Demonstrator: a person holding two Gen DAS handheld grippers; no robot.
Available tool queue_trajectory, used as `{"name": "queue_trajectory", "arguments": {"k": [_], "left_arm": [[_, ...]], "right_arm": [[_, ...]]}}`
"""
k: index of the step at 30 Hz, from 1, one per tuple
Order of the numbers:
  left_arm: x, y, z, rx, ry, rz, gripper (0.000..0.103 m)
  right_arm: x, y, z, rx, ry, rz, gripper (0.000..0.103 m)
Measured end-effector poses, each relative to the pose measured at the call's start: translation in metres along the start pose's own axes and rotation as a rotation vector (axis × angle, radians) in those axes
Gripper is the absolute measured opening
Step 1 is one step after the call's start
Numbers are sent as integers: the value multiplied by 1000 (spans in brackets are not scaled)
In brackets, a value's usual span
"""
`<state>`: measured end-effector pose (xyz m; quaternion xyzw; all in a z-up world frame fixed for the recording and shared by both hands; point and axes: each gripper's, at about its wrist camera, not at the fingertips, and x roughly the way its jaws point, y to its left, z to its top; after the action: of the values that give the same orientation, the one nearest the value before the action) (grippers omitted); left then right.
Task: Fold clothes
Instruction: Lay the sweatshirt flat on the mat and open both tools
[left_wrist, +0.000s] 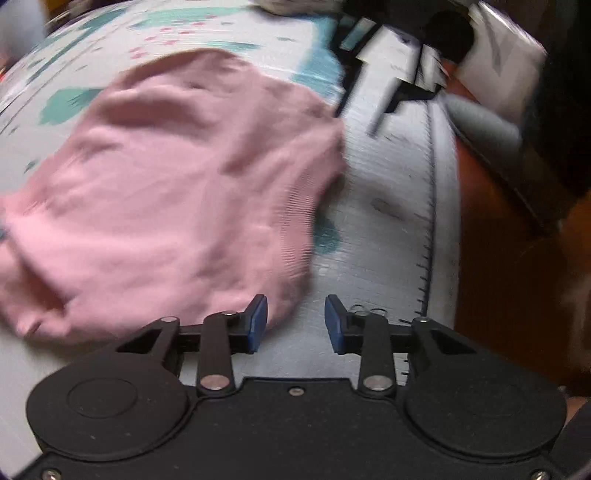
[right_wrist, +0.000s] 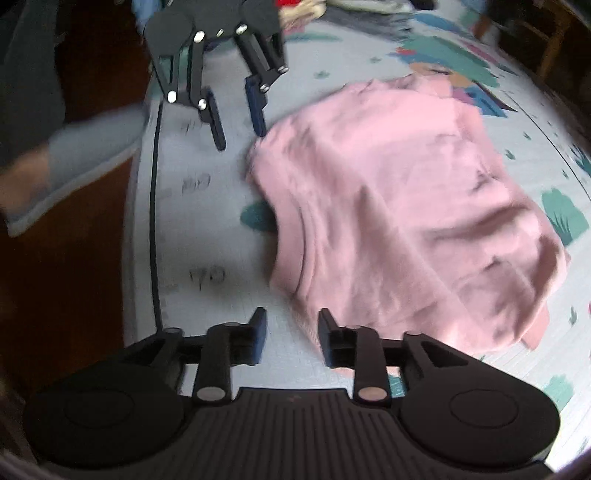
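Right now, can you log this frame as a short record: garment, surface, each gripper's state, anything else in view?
garment: pink knit sweater, folded over, lying flat with wrinkles
surface: pale play mat with teal and pink prints
left gripper: open, nothing between the fingers, at the sweater's edge
right gripper: open, empty, beside the sweater's hem
other: dark wooden floor past the mat's edge

My left gripper (left_wrist: 295, 321) is matte black: two round discs on its body, silver pivot screws on the linkage arms, and blue pads (left_wrist: 257, 320). My right gripper (right_wrist: 291, 334) matches, with a ribbed black plate (right_wrist: 295, 424) between its discs.
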<state>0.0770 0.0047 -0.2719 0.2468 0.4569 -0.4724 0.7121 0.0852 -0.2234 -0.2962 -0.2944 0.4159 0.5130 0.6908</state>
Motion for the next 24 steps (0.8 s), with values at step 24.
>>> {"name": "queue_trajectory", "arguments": {"k": [24], "left_arm": [[-6,227,-52,-980,-352,204,32]], "right_arm": [[30,-25,1,319,-81,-50,42]]}}
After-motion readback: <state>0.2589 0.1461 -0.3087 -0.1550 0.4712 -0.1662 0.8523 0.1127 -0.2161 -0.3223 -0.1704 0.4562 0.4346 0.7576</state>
